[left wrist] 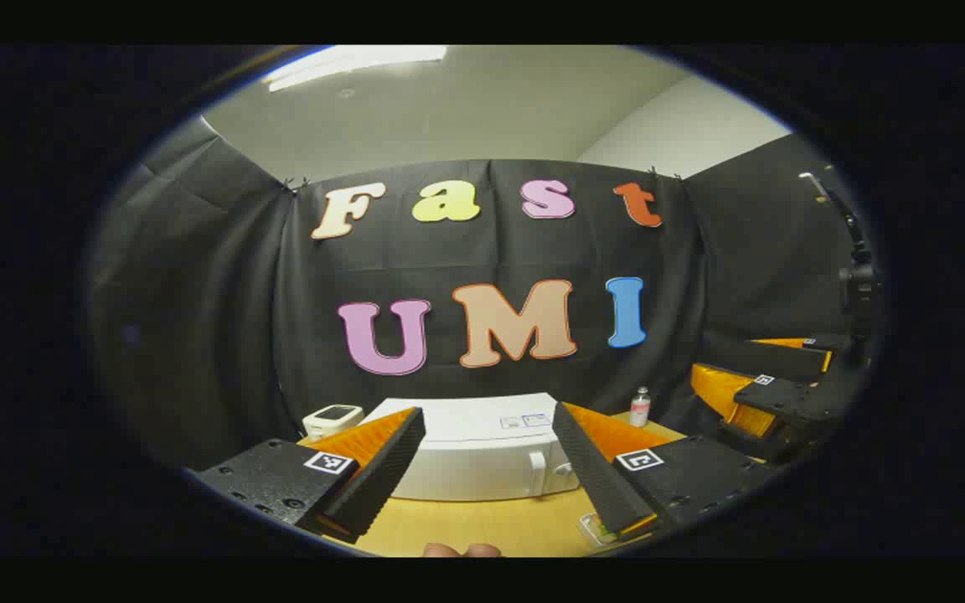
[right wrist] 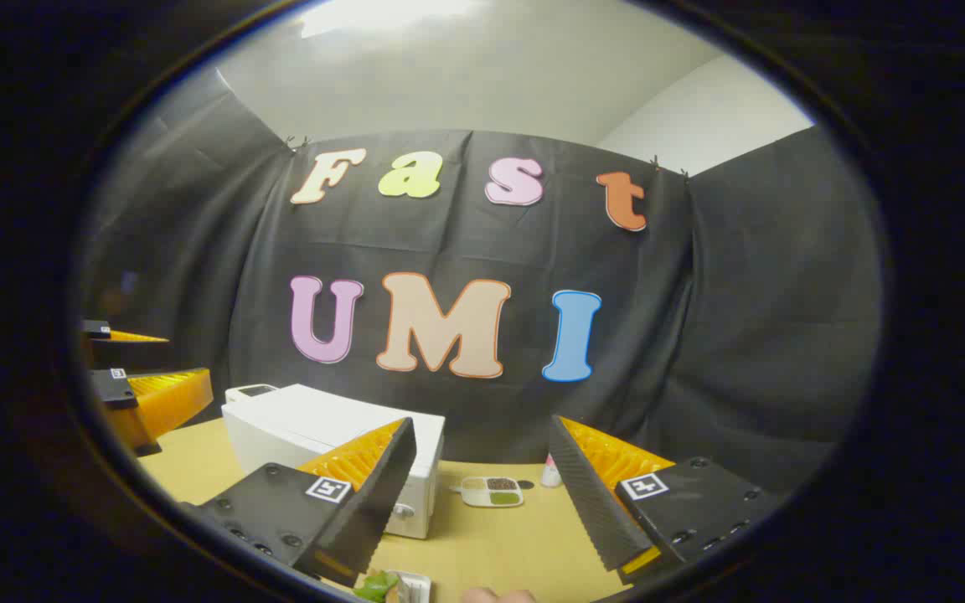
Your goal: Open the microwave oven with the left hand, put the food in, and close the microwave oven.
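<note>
Left gripper (left wrist: pixel 482 473): jaws spread, empty, above worktop (left wrist: pixel 482 523) front edge. Microwave oven (left wrist: pixel 482 448): white, door shut, toward worktop's back edge. Right gripper (right wrist: pixel 482 494): jaws spread, empty. Food (right wrist: pixel 378 586): front edge, green.

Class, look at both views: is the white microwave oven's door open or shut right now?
Shut. The microwave oven has its door flat against the body, handle facing forward, no interior visible. The left gripper hangs open before it, apart.
</note>
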A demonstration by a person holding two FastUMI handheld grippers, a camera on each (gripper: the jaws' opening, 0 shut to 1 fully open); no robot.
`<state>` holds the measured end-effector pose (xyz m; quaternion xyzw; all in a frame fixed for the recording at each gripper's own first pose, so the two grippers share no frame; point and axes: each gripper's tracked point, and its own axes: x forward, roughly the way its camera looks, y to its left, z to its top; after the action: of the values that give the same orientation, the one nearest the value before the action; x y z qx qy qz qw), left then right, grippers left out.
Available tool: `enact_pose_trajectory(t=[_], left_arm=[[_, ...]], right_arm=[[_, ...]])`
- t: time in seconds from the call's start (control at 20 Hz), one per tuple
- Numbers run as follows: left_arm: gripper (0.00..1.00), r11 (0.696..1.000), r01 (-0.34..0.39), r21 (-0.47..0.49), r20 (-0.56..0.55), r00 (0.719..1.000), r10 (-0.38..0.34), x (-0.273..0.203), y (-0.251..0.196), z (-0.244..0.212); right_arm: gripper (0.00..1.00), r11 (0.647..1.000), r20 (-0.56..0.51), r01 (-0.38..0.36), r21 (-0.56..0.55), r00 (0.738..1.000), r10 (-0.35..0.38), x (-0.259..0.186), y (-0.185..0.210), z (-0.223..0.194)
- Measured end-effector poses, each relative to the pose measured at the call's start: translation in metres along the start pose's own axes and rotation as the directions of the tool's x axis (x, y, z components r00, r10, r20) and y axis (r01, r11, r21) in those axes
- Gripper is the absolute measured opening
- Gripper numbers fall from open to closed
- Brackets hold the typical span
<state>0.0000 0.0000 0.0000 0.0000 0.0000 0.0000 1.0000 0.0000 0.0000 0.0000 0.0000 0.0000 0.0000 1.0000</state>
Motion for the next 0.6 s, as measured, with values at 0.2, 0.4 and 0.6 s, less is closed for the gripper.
enact_pose_trajectory(t=[0.2,0.4,0.6], left_arm=[[0.98,1.000,-0.006,-0.008,-0.008,1.000,0.006,0.002,-0.001,-0.002],[0.98,1.000,-0.013,-0.006,-0.010,1.000,0.013,0.004,0.002,-0.002],[0.98,1.000,-0.018,0.004,-0.017,1.000,0.018,0.006,0.004,-0.008]], right_arm=[[0.97,1.000,0.004,-0.025,-0.001,1.000,0.025,0.004,0.006,-0.002],[0.96,0.999,0.015,-0.034,-0.015,0.999,0.034,0.006,0.007,-0.002],[1.00,0.999,0.005,-0.051,-0.013,0.999,0.051,0.005,0.012,-0.006]])
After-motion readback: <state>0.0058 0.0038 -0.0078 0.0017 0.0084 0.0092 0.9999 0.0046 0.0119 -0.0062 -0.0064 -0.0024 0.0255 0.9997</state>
